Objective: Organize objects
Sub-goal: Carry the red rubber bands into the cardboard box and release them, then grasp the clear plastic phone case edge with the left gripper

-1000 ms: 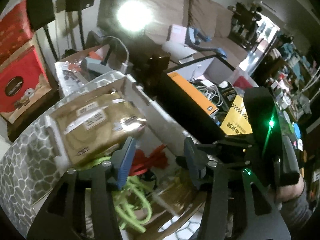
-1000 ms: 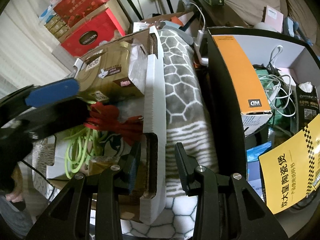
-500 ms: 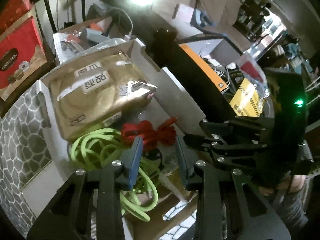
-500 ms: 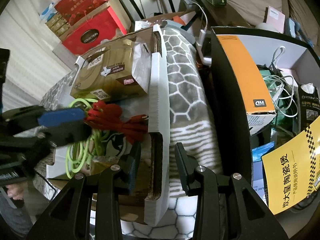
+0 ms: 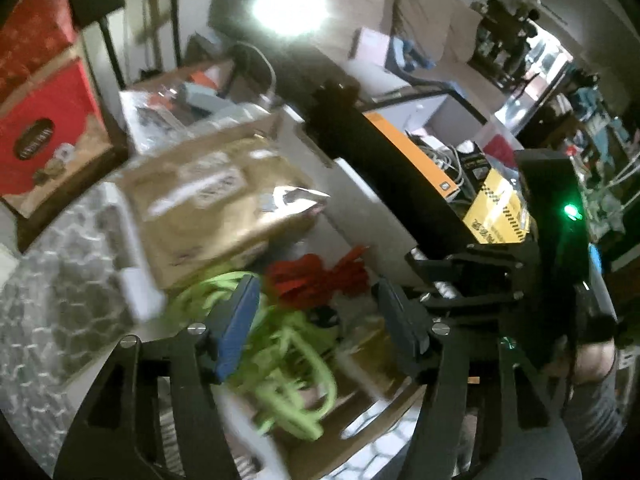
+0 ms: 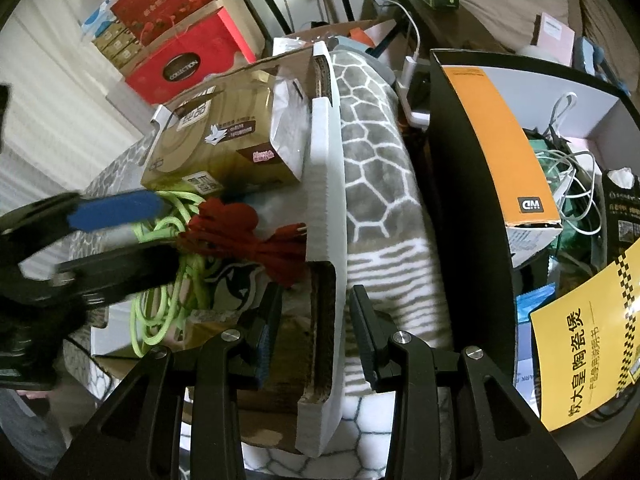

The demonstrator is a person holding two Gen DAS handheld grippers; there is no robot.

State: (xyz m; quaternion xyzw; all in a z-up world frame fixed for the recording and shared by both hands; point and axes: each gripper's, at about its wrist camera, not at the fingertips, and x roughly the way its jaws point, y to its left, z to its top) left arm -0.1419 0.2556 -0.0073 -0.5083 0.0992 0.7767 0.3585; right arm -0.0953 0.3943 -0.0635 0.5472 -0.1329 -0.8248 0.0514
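Red cord (image 6: 248, 236): a bundled coil lying in the open cardboard box (image 6: 324, 184), near its middle, against the green cord.
Green cord (image 6: 168, 280): loose loops beside and partly under the red cord, toward the box's near end.
Brown package (image 6: 224, 140): fills the far end of the box, just behind both cords.
Left gripper (image 5: 316, 320): jaws spread and just been opening; hovers over the cords with nothing pinched; its view is blurred.
Right gripper (image 6: 314, 324): jaws straddle the box's white side wall; whether the pads press on it cannot be told.
Blanket (image 6: 376, 168): grey honeycomb pattern under the box.
Black bin (image 6: 460, 200): just beside the blanket, holding an orange box (image 6: 500, 144) and white cables.
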